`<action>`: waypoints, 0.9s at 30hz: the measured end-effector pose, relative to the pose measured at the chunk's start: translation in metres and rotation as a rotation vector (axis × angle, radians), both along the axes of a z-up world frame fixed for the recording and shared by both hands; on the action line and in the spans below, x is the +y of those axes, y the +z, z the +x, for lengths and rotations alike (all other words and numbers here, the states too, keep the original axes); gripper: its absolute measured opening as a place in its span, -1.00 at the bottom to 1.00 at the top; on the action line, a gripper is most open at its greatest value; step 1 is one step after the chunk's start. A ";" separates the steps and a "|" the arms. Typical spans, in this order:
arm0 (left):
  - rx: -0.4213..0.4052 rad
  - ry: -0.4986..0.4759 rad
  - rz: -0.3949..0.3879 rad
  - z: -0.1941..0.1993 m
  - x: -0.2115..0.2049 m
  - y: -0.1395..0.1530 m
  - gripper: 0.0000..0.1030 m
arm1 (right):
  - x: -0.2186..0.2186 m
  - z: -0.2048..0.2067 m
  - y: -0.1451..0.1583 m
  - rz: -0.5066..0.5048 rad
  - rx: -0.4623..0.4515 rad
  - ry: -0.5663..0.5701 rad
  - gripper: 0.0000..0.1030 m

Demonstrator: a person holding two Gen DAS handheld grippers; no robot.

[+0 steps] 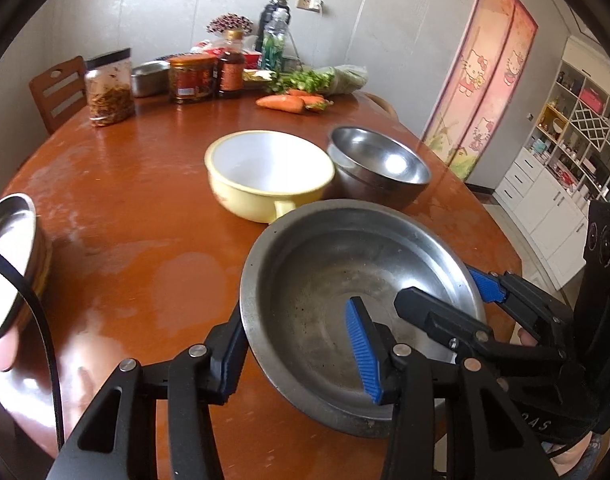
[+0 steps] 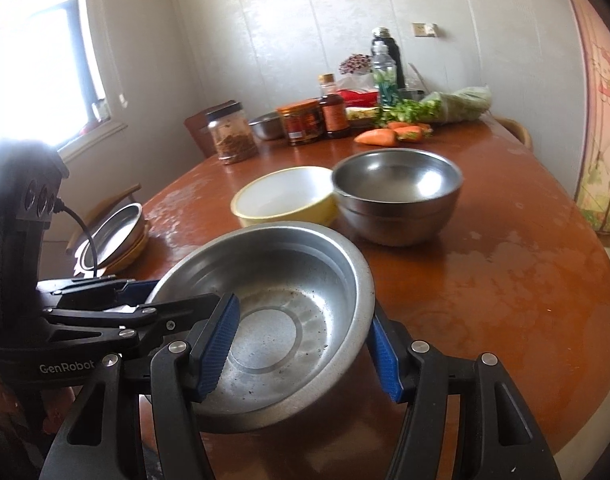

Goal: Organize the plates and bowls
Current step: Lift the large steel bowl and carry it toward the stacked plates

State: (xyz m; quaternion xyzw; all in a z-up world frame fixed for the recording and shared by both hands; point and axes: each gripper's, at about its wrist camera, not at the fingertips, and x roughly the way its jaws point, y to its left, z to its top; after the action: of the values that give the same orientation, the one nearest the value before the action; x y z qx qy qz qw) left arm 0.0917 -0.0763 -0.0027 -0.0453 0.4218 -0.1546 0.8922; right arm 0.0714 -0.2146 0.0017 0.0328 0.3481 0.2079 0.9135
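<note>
A wide shallow steel basin point(image 1: 345, 280) point(image 2: 281, 312) is held tilted over the near part of the brown table point(image 1: 125, 208). My left gripper point(image 1: 297, 344) is shut on its left rim, one blue pad inside, one outside. My right gripper point(image 2: 305, 344) is shut on its right rim the same way; it also shows in the left wrist view point(image 1: 449, 292). Behind the basin stand a yellow bowl with a white inside point(image 1: 265, 172) point(image 2: 285, 200) and stacked steel bowls point(image 1: 381, 164) point(image 2: 397, 192). A stack of steel and yellow plates point(image 2: 117, 236) point(image 1: 13, 256) sits at the table's left edge.
Jars point(image 1: 109, 88), bottles point(image 1: 231, 64), a small steel bowl point(image 1: 149, 78), greens and carrots point(image 1: 289, 102) crowd the far side of the table. A wooden chair point(image 1: 57, 92) stands at the far left. White shelving point(image 1: 565, 152) is at the right.
</note>
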 end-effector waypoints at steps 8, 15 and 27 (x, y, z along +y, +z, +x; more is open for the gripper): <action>-0.004 0.036 0.003 -0.011 0.025 0.000 -0.08 | 0.031 -0.008 0.000 -0.029 0.006 0.058 0.25; 0.017 0.059 0.019 -0.014 0.038 -0.010 -0.08 | 0.050 -0.014 -0.002 -0.050 0.013 0.089 0.25; 0.018 0.077 -0.001 -0.013 0.047 -0.012 -0.08 | 0.061 -0.009 -0.011 -0.029 0.052 0.109 0.26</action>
State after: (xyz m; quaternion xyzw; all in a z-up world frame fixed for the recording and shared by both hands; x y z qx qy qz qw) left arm 0.0786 -0.0290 -0.0150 -0.0634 0.4278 -0.1199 0.8936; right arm 0.0627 -0.1534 -0.0090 0.0061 0.3759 0.2512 0.8919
